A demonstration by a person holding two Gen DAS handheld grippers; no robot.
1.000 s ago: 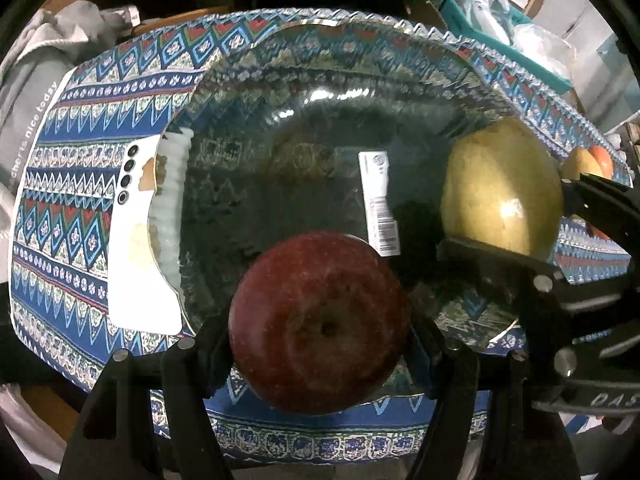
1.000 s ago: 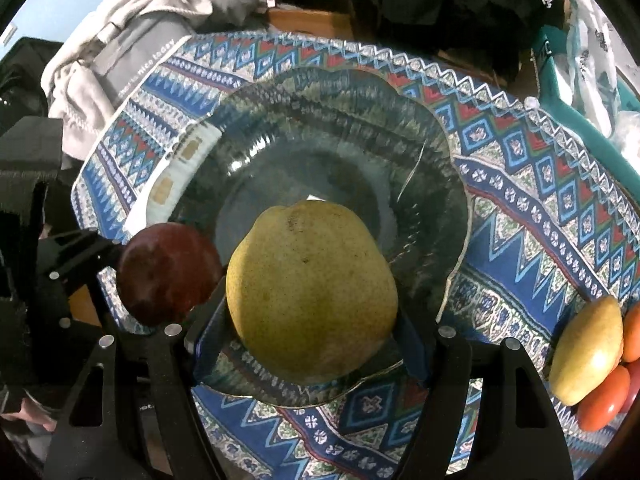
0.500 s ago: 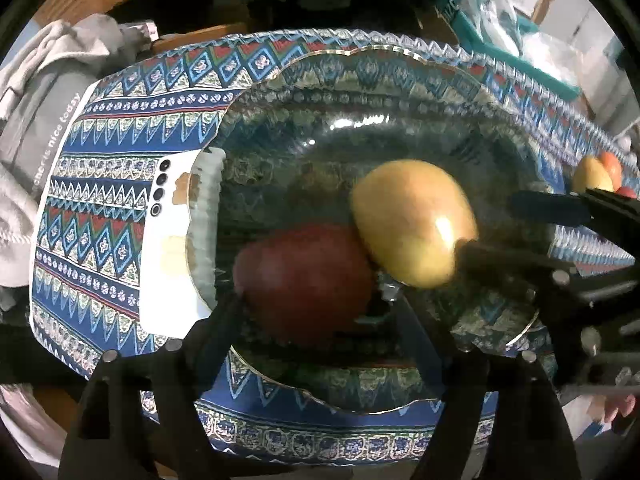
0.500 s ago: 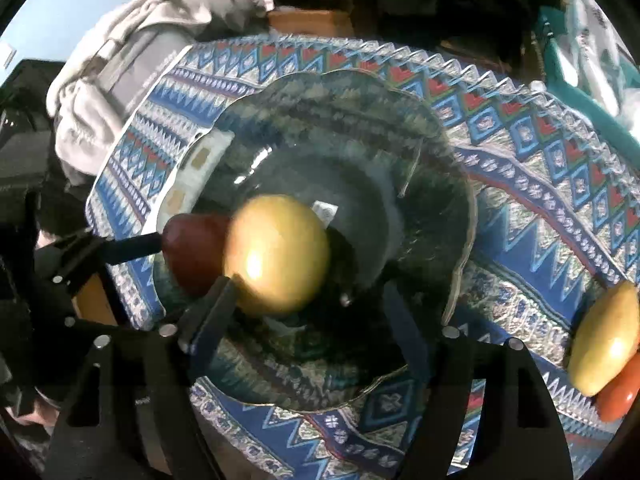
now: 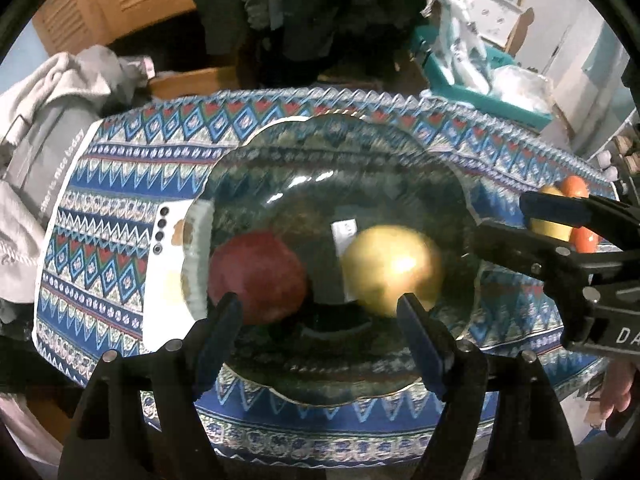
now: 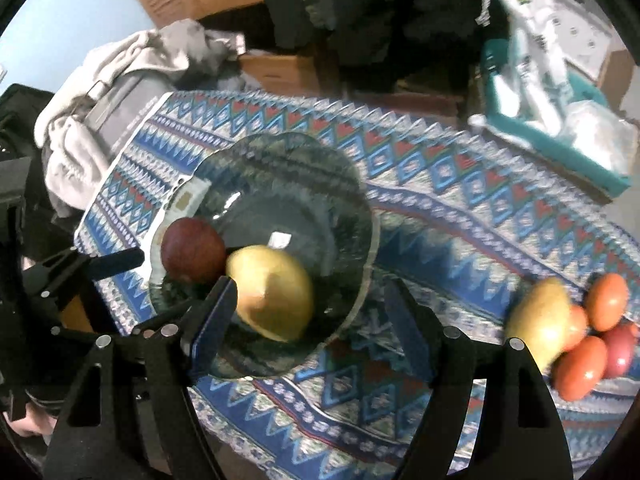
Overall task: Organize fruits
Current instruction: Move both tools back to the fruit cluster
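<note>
A red apple (image 5: 258,276) and a yellow pear (image 5: 394,270) lie side by side in a dark glass bowl (image 5: 340,152) on a patterned blue cloth. They also show in the right wrist view, apple (image 6: 192,250) and pear (image 6: 274,298) in the bowl (image 6: 288,168). My left gripper (image 5: 320,320) is open and empty, just above the bowl's near side. My right gripper (image 6: 310,316) is open and empty over the bowl's right rim; it shows in the left wrist view (image 5: 560,236). More fruit (image 6: 576,332) lies in a pile at the right.
A white phone (image 5: 164,264) lies partly under the bowl's left side. Grey clothing (image 5: 44,128) is heaped at the far left. A teal tray (image 5: 480,92) with plastic bags stands at the back right. The cloth's (image 6: 460,208) near edge hangs over the table's front.
Both grippers opened and let go of the apple and the pear, which now rest in the bowl. Both grippers pulled back and up; the right one swung toward the fruit pile.
</note>
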